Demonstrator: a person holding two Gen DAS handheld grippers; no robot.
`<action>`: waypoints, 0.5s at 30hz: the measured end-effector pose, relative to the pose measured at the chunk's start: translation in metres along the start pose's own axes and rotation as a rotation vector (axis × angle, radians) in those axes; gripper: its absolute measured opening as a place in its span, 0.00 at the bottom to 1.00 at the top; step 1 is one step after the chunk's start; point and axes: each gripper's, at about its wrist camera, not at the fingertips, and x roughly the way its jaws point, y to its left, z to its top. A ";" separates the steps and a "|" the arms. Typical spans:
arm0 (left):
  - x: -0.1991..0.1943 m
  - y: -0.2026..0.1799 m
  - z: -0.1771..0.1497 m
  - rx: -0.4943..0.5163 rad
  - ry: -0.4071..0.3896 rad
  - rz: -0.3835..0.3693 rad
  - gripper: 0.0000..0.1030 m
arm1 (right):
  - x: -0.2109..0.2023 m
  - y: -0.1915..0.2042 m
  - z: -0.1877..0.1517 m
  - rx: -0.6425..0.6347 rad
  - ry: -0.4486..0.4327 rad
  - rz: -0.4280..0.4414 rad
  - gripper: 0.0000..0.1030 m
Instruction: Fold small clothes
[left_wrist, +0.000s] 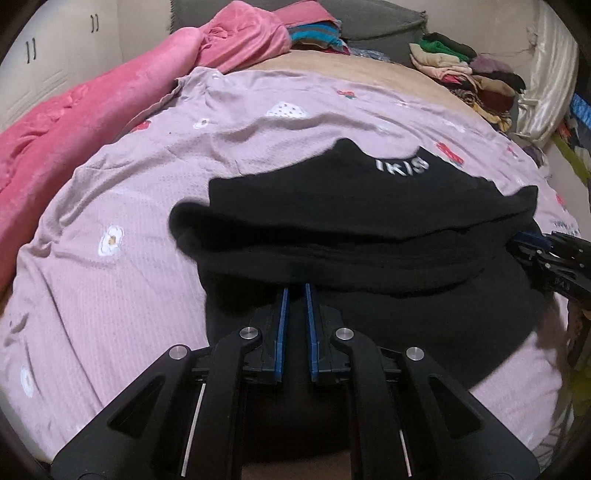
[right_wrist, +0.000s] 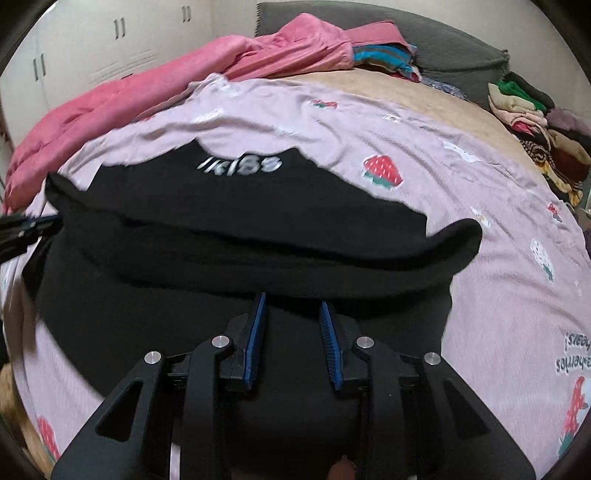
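A black garment (left_wrist: 351, 206) (right_wrist: 240, 206) with white lettering (left_wrist: 402, 165) (right_wrist: 240, 166) lies on a lilac sheet (left_wrist: 129, 206) (right_wrist: 480, 184) printed with strawberries. Its near part is raised and doubled over into a thick roll across both views. My left gripper (left_wrist: 295, 286) is shut on the roll's edge, with black cloth between the blue pads; it also shows at the left edge of the right wrist view (right_wrist: 44, 221). My right gripper (right_wrist: 291, 297) has its jaws wider apart, still narrowing on a thick bunch of the same cloth; its tip (left_wrist: 517, 240) meets the garment's right corner.
A pink blanket (left_wrist: 74, 110) (right_wrist: 147, 92) is heaped along the bed's left and far side. A pile of folded clothes (left_wrist: 469, 74) (right_wrist: 535, 125) sits at the far right. A grey cushion (right_wrist: 443, 48) and wardrobe doors (right_wrist: 110, 37) stand behind.
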 end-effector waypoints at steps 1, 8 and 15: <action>0.002 0.002 0.004 -0.006 -0.003 0.003 0.03 | 0.003 -0.003 0.005 0.012 -0.007 0.001 0.26; 0.014 0.037 0.033 -0.105 -0.025 0.010 0.04 | 0.012 -0.035 0.040 0.096 -0.086 -0.026 0.27; 0.008 0.072 0.034 -0.193 -0.053 -0.044 0.26 | -0.011 -0.080 0.032 0.159 -0.123 -0.100 0.45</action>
